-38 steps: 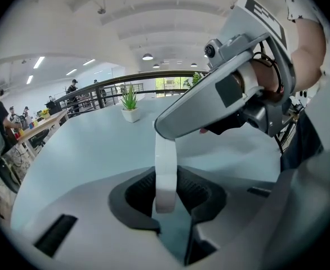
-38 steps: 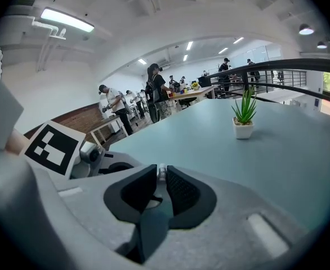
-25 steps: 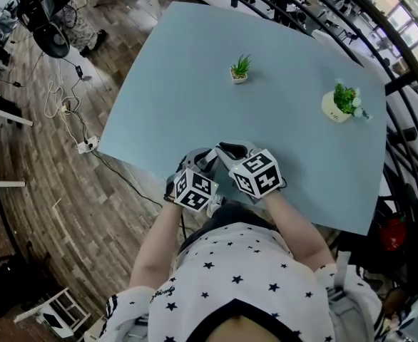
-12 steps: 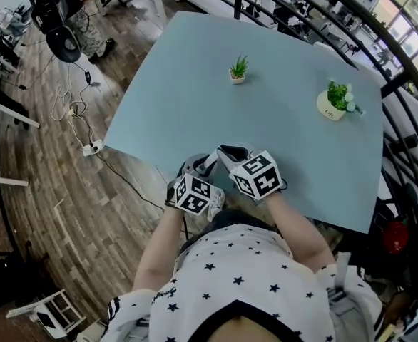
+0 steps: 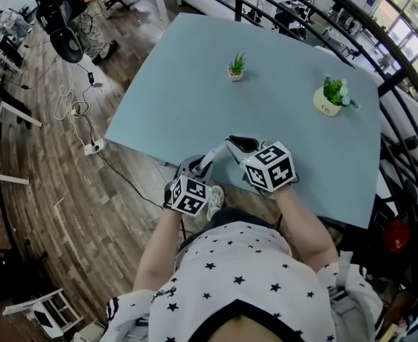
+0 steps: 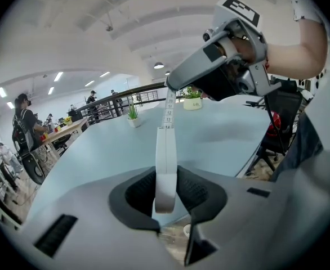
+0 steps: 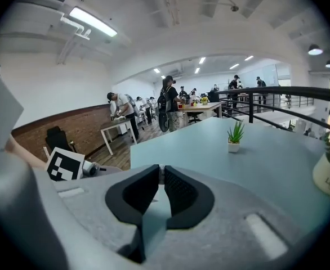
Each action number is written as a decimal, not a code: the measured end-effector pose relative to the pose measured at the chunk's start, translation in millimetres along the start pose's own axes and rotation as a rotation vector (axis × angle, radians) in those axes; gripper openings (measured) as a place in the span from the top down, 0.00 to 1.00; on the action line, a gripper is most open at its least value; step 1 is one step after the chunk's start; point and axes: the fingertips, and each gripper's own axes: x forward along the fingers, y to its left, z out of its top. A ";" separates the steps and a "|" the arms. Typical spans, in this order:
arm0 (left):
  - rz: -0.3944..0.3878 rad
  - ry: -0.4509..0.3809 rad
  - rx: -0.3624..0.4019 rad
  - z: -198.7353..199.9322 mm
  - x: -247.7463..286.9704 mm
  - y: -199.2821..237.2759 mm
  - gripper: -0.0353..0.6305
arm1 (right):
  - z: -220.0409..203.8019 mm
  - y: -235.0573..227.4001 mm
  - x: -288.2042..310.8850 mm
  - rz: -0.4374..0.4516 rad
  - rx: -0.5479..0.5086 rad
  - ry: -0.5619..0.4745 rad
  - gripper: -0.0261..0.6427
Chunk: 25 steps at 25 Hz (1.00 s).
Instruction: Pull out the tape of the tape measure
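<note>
Left gripper view gives the clearest print: black numbers, 12 and 13 among them, run up the white tape (image 6: 168, 120). In the right gripper view the round pot (image 7: 328, 179) at the table's far right bears small lettering that seems to read "Life". Cubes (image 5: 269, 168) with black-and-white square markers top the left gripper (image 5: 197, 167) and the right gripper (image 5: 230, 142). The left gripper's pads (image 6: 194, 189) are clamped on the case (image 6: 164, 193), a thin white body standing on edge between them, so the jaws stay partly apart round it. From the case the tape rises to the right gripper's tips, which pinch its end. In the right gripper view those pads stand almost together, meeting only at the tips, where a small pale bit of tape sits. Head view has both grippers in the air over the near edge of the blue table (image 5: 195, 84), the left one lower and nearer the person, the tape stretched slanting between them.
</note>
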 end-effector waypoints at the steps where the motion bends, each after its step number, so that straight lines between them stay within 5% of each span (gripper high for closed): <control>1: 0.000 -0.004 0.004 0.6 -2.6 -2.5 0.81 | 0.4 -1.2 -3.7 0.002 0.006 -0.002 0.90; 9: 0.029 0.015 0.014 -15.9 -16.3 0.3 0.81 | 24.8 -24.9 -39.2 -0.044 0.004 -0.052 0.90; 16: 0.048 0.055 -0.032 -37.2 -23.7 10.0 0.81 | 53.0 -63.7 -67.9 -0.171 0.011 -0.132 0.90; 25: 0.067 0.099 -0.046 -55.4 -23.4 22.1 0.81 | 81.9 -147.6 -137.0 -0.480 0.087 -0.299 0.90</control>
